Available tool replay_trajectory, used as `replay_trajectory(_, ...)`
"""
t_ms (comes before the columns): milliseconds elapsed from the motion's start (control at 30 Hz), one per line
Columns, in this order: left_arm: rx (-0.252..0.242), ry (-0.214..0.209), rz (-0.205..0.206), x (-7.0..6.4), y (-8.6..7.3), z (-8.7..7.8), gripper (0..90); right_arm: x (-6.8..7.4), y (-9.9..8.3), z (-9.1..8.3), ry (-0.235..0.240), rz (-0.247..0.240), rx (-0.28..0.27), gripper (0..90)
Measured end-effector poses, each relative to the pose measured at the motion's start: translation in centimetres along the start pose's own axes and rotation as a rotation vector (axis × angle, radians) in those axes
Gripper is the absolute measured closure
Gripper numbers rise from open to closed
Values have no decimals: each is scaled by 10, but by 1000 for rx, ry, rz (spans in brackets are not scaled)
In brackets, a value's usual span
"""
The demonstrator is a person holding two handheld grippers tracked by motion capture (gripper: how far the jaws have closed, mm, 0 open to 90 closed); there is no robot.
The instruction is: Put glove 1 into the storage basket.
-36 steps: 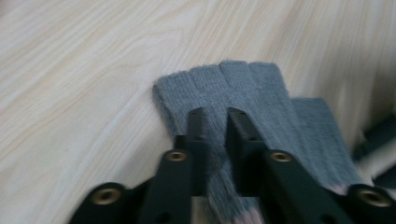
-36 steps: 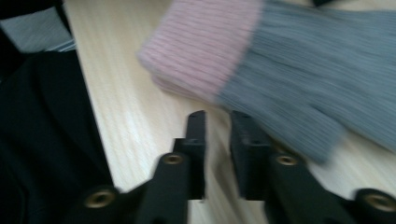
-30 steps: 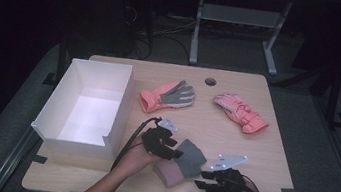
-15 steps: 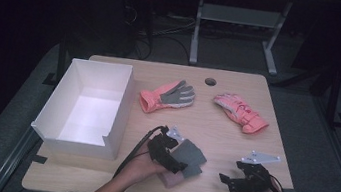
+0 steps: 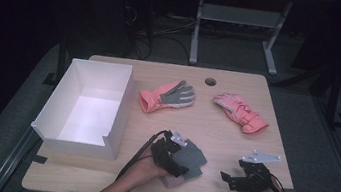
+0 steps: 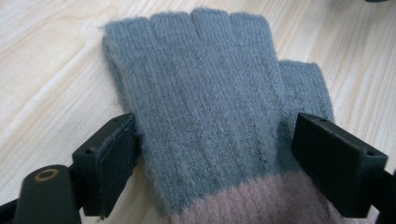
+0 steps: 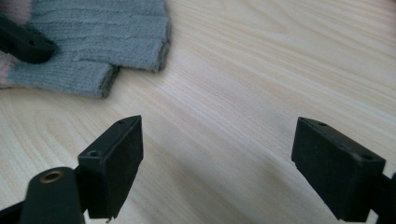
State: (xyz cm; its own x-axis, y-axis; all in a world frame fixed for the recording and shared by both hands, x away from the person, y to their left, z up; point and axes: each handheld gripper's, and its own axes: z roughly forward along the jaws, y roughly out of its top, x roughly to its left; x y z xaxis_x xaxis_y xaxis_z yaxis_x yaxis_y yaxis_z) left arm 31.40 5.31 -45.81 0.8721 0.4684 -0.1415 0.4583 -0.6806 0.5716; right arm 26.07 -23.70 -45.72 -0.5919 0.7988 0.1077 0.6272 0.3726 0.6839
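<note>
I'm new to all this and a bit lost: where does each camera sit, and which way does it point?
High view: above the near edge, looking forward and down on the table; forearms and both tongs show.
Left gripper view: on the left tongs, open around the grey glove.
Right gripper view: on the right tongs, open over bare wood.
All three views show the grey glove.

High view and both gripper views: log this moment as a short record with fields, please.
Surface: light wooden table
In hand: grey knitted fingerless glove with pink cuff, flat on the table
Left gripper: open, jaws either side of the glove
Right gripper: open over bare wood
Container: white open box, left side
Others: two pink gloves, far side
</note>
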Motion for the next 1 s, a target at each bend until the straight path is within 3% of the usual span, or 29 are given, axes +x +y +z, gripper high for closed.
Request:
replay_trajectory(100,13,-5,8,0,1,-1,213,-1,0,-1,-10,6,1,155)
replay_trajectory(133,24,-31,15,-1,2,-3,288,-1,0,-1,-10,9,-1,155)
replay_trajectory(167,24,-31,15,-1,2,-3,334,-1,0,-1,-10,9,-1,155)
replay_trajectory(200,15,-55,-6,-3,3,-3,376,-2,0,0,-11,9,-3,155)
replay_trajectory(300,16,-74,-13,-2,3,-3,474,-2,0,0,-15,13,-3,154)
replay_trajectory(333,24,-107,-17,0,4,-3,510,-2,0,0,-17,16,-3,153)
replay_trajectory(433,30,-136,-27,1,4,-3,595,-2,0,0,-17,13,-5,152)
replay_trajectory(633,30,-186,-31,4,6,-5,639,-2,0,0,-16,11,-9,149)
replay_trajectory(867,23,-207,-32,4,9,-15,641,-3,0,1,-20,21,-7,148)
replay_trajectory(1000,4,-218,-54,7,13,-25,639,-3,-1,-1,-23,34,-5,145)
